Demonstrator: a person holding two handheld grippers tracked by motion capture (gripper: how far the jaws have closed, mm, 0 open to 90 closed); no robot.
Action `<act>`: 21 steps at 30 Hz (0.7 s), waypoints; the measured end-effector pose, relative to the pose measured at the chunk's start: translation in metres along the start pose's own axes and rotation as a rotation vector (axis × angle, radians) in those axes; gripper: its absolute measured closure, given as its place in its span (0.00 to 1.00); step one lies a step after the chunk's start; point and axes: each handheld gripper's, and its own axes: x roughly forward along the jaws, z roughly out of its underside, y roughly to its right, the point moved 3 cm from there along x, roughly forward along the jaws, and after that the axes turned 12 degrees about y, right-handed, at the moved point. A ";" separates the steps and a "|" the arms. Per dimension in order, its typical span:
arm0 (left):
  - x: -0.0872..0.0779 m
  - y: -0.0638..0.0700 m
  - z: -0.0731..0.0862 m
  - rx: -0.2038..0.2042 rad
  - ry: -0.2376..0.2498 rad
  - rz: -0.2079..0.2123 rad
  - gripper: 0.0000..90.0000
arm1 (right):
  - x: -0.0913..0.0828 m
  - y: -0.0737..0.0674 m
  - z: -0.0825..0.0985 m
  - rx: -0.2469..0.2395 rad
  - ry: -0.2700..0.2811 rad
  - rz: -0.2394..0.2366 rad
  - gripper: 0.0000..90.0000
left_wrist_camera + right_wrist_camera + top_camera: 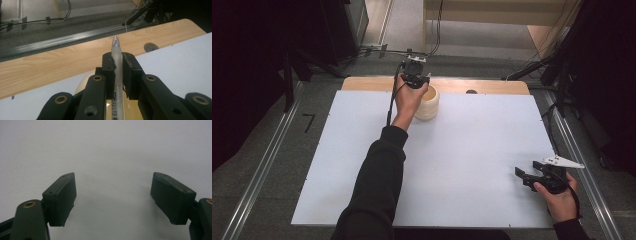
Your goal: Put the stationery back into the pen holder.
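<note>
The left gripper (117, 65) pinches a slim translucent white pen (117, 53) along its jaws, tip pointing toward twelve o'clock. It is directly above the cream cylindrical holder (428, 102) at the table's far edge, so any drop goes straight down. The right gripper (526, 177) rests spread and empty at four o'clock on the pale grey board (472, 145), with grey carpet and cables beyond.

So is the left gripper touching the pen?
Touching. In the left gripper view the left gripper has both black jaws pressed against the sides of the frosted pen, with no gap showing. The pen's tip pokes out beyond them.
</note>
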 end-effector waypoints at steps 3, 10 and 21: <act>0.005 -0.002 -0.003 -0.010 0.006 -0.004 0.91 | -0.001 0.001 0.000 0.007 0.000 0.002 0.22; 0.013 -0.015 -0.005 -0.044 0.004 -0.022 0.91 | -0.001 0.004 0.001 0.014 -0.002 0.004 0.22; 0.020 -0.020 -0.012 -0.066 0.012 -0.036 0.91 | 0.001 0.005 0.001 0.020 -0.005 -0.001 0.22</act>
